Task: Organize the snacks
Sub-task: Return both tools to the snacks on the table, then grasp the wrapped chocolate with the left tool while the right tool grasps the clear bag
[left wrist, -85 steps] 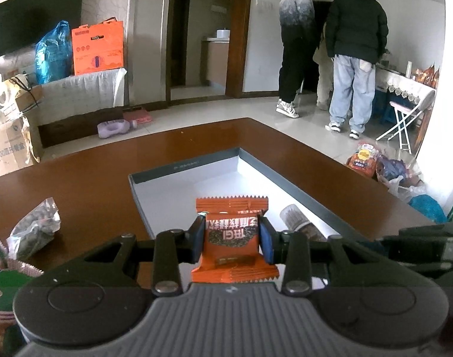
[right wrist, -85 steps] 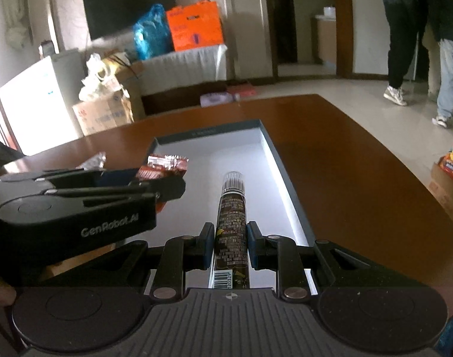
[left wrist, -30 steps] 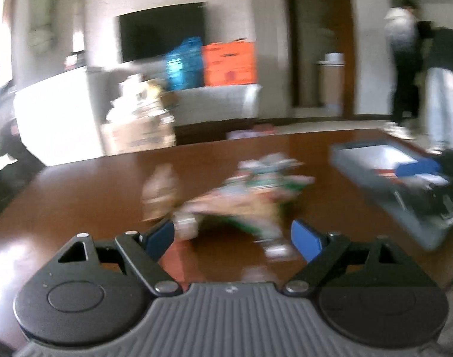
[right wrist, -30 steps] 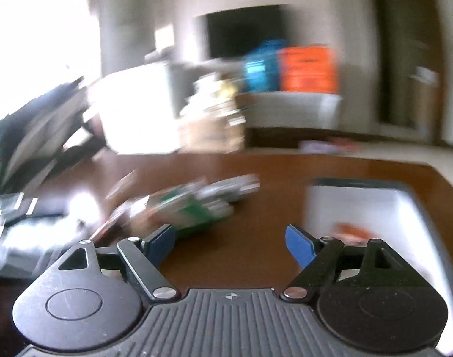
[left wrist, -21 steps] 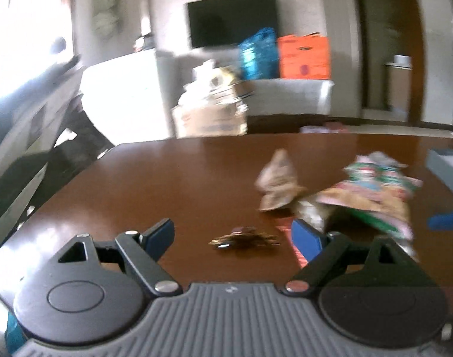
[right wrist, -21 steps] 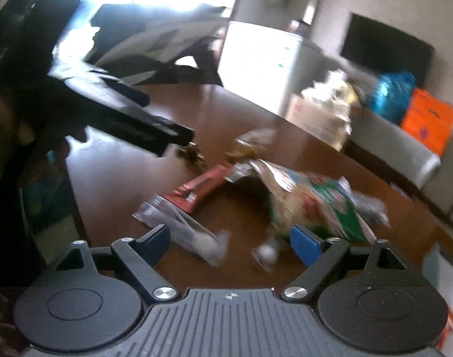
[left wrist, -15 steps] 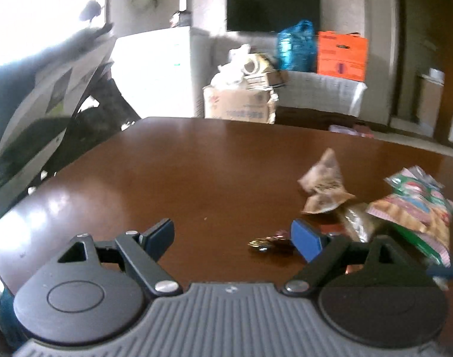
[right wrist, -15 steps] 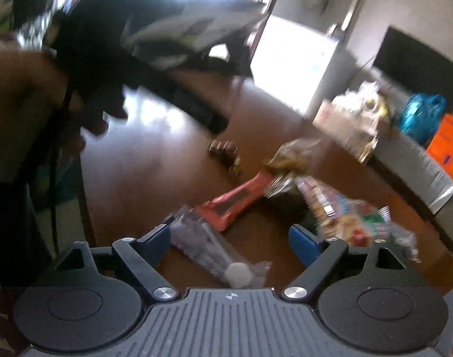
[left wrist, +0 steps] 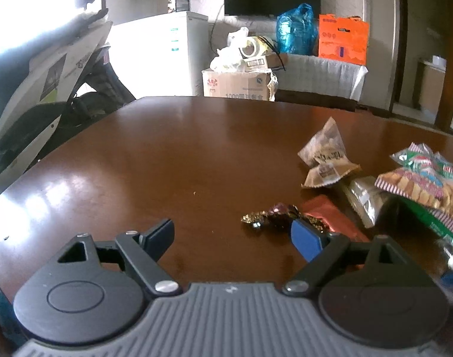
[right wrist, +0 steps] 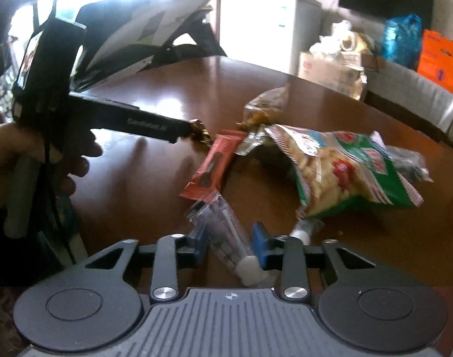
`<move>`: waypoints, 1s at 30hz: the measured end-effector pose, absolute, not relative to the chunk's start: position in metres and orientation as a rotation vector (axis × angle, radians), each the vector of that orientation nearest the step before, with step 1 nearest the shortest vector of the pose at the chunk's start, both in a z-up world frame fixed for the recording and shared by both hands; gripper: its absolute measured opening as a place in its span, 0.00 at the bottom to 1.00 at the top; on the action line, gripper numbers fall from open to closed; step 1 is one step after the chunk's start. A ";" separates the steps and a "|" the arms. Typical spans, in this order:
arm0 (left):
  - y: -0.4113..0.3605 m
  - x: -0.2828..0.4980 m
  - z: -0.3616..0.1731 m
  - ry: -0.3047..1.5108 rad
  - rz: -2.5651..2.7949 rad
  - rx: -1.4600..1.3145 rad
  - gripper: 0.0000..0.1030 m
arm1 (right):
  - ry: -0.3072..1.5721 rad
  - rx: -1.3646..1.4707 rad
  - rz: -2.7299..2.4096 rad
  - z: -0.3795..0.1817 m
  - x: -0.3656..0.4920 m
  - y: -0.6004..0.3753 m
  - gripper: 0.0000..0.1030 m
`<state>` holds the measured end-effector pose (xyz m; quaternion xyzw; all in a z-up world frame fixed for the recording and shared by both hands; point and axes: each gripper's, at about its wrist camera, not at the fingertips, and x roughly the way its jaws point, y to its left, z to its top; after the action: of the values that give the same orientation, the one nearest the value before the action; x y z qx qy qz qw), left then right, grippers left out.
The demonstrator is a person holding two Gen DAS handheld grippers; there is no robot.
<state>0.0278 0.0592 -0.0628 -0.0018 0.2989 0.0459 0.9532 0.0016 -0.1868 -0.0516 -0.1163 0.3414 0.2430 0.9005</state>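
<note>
The clear lollipop packet (right wrist: 226, 235) lies on the bench (left wrist: 167, 160) between the pads of my right claw (right wrist: 230, 248), which is closing on it; I cannot tell if it grips already. Just beyond lie the red bar (right wrist: 216, 163) and the big green bag (right wrist: 345, 166). My left claw (left wrist: 232, 236) is released, its right pad near the gold candy (left wrist: 271, 215). Several snacks are left. 2.8 s ago both claws held snacks over the box; now both are at the pile.
</note>
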 end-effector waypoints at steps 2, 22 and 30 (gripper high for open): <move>0.059 0.029 -0.066 0.616 0.095 -0.008 0.84 | 0.713 -0.204 0.456 -0.051 0.003 -0.194 0.22; 0.054 0.061 -0.065 0.645 0.024 -0.030 0.84 | 0.732 -0.128 0.409 -0.054 0.003 -0.206 0.17; 0.051 0.077 -0.065 0.680 0.021 -0.044 0.84 | 0.726 -0.142 0.413 -0.055 0.003 -0.205 0.17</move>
<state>0.0772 0.0513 -0.0649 -0.0218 0.3334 0.0102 0.9425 0.0035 -0.2045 -0.0547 -0.0688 0.3522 0.2002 0.9117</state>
